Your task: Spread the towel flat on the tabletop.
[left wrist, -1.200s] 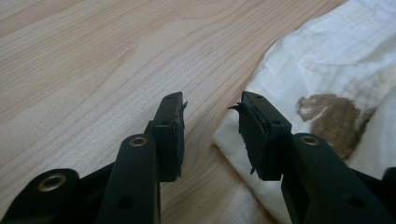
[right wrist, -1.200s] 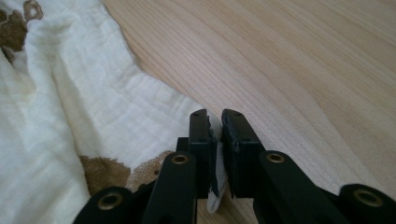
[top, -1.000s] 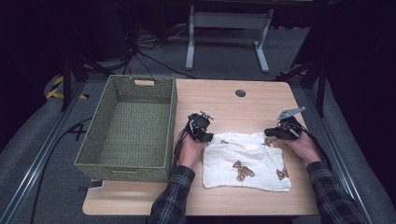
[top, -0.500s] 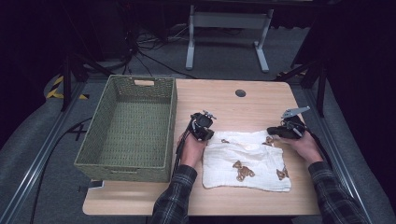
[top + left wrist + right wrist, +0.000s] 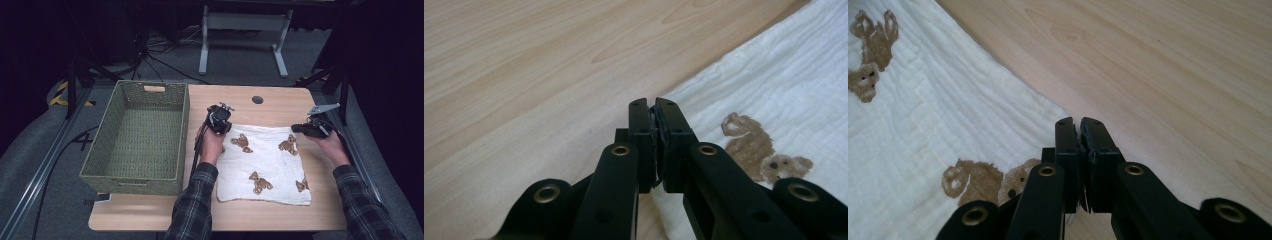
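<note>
Both tongs pinch the far corners of the bear-print cloth.

We hold the left tongs (image 5: pixel 220 119) pressed together on the cloth's (image 5: pixel 265 165) far-left corner, having just closed them, and the right tongs (image 5: pixel 300 128) clamped on its far-right corner. The cloth lies spread on the table (image 5: pixel 280 102) between and behind both tongs; a woven basket (image 5: pixel 137 135) sits left of the left tongs.

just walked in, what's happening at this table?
A person works a white bear-print cloth lying flat on the table, with a tool in each hand. The left tool is shut on the cloth's far left corner, the right tool on its far right corner. A green woven basket stands to the left.
</note>
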The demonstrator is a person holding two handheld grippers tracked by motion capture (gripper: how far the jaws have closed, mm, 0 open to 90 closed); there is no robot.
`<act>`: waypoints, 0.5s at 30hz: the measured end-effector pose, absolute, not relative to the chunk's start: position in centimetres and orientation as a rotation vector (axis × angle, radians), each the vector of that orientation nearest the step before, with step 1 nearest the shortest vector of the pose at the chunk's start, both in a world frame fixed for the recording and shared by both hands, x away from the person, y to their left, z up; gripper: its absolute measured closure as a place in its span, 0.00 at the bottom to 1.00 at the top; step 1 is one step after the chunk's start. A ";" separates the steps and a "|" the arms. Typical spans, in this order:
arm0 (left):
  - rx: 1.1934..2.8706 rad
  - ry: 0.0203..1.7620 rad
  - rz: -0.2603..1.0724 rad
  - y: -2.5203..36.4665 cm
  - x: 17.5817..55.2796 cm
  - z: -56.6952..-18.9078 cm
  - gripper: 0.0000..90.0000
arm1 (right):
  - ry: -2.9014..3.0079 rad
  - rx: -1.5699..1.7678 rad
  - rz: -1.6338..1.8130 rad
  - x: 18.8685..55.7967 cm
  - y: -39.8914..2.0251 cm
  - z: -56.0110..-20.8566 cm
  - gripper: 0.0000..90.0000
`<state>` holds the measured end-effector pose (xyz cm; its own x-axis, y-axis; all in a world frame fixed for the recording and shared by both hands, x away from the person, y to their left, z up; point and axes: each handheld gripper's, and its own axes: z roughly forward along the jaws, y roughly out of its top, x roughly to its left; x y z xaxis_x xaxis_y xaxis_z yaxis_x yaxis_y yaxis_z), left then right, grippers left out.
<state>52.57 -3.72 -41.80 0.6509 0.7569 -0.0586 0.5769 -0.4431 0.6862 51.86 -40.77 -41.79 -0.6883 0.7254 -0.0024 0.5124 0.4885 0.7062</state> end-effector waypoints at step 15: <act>2.183 1.070 0.295 -2.7 54.4 -43.6 0.76 | 2.384 1.141 0.951 53.3 -41.9 -42.7 0.82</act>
<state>54.38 -2.73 -43.63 0.6367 0.7660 -0.0888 0.6119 -0.4319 0.6626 53.33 -41.90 -42.68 -0.6245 0.7810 -0.0094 0.5600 0.4561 0.6917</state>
